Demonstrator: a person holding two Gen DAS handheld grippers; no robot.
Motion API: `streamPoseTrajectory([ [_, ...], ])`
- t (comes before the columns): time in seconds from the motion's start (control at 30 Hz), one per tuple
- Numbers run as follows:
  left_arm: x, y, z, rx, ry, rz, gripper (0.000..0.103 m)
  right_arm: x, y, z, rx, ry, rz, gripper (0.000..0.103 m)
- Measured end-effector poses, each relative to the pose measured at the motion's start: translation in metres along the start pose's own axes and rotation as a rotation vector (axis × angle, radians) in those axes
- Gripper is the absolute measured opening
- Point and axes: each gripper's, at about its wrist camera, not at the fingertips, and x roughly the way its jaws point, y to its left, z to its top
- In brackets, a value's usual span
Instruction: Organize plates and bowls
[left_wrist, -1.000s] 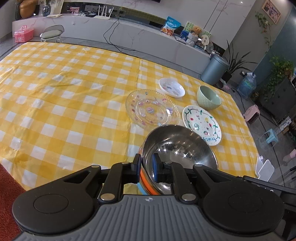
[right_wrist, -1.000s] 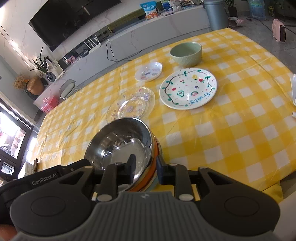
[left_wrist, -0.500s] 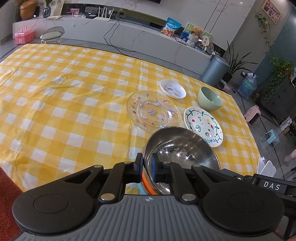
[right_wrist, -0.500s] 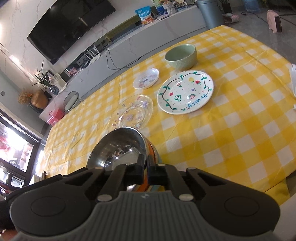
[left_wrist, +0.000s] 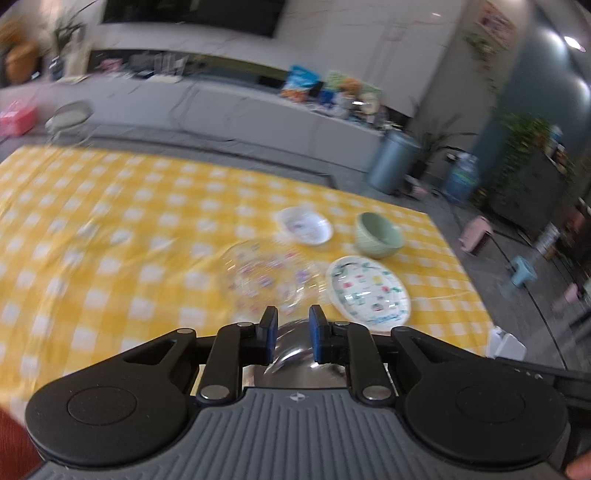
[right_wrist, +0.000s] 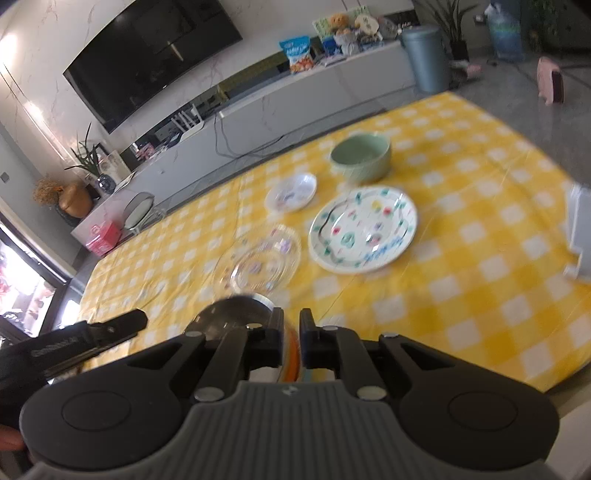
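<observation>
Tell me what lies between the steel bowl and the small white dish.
The clear glass plate lies there, between steel bowl and small white dish; the right wrist view shows it best, the left too.

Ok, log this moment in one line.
left gripper: jaws just opened, steel bowl between | right gripper: jaws just opened, orange bowl between

steel bowl (left_wrist: 295, 354) ahead, plates (right_wrist: 364, 229) beyond
</observation>
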Motion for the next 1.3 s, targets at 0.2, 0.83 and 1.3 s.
streamPoseTrajectory([
  [0.2, 0.007, -0.044, 0.024, 0.106, 0.017, -0.05, 0.02, -0.014, -0.006, 0.038, -0.049, -0.05, -0.042, 0.024],
  [0.83, 0.092, -0.115, 0.104, 0.177, 0.093, -0.075, 0.033, 0.037, -0.042, 0.153, 0.028, -0.137, -0.082, 0.038],
  [1.3, 0.214, -0.123, 0.114, 0.162, 0.212, -0.089, 0.033, 0.127, -0.106, 0.178, 0.149, -0.087, -0.112, 0.036],
])
